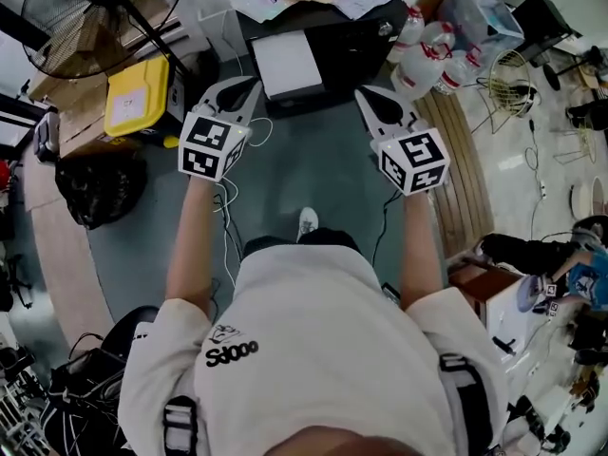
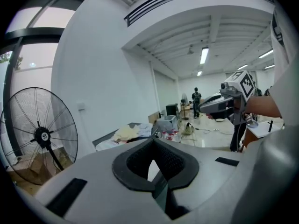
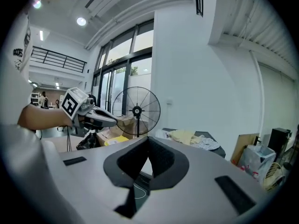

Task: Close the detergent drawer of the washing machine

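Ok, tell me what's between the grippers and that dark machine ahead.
Nothing visible does: only bare floor separates the left gripper and the right gripper from the dark machine.

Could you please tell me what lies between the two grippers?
In the head view, only bare grey floor lies between the left gripper and the right gripper; a thin white cable trails beside the left one.
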The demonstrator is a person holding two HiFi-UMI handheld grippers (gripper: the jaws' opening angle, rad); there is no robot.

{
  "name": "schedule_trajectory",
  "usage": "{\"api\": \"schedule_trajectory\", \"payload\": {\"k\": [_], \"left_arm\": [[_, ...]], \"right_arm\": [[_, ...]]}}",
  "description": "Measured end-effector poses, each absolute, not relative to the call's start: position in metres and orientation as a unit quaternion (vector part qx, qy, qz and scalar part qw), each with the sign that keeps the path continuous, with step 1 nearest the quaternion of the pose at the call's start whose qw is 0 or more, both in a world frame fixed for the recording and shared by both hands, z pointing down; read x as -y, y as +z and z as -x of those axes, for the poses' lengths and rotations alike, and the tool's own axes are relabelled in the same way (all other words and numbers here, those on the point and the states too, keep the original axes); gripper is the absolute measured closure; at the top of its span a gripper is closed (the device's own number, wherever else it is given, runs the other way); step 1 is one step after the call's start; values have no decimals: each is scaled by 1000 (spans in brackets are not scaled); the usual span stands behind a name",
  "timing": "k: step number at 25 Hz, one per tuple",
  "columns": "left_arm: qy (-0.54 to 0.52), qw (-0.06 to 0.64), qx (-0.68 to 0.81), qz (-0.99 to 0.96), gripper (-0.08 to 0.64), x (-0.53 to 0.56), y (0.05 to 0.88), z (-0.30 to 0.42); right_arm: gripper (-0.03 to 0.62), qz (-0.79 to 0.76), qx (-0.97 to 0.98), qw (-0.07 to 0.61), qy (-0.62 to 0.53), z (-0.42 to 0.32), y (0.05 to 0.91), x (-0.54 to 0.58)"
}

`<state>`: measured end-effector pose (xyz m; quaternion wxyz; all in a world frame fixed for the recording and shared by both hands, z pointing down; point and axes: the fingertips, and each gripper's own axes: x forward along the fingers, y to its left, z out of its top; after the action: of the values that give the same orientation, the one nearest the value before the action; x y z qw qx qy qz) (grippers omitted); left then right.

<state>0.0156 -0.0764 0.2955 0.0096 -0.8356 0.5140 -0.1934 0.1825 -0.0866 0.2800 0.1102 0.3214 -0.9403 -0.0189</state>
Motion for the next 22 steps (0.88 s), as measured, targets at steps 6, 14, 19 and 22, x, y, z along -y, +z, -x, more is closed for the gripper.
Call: {"api": "schedule_trajectory", "payload": {"k": [6, 14, 19, 22], "left_arm": [[-199, 4, -513, 835, 541, 119, 306, 2], [-218, 2, -455, 863, 541, 158, 339, 27], [-213, -12, -418, 883, 541, 186, 359, 53], [-211, -17, -399, 892, 541, 198, 370, 66]], "right_arm": [[586, -352, 928, 124, -10, -177, 304, 131], [584, -419, 896, 146, 7, -156, 343, 165], [482, -459, 875, 144, 53, -131, 370, 173], [454, -485, 860, 141, 71, -122, 385, 176]]}}
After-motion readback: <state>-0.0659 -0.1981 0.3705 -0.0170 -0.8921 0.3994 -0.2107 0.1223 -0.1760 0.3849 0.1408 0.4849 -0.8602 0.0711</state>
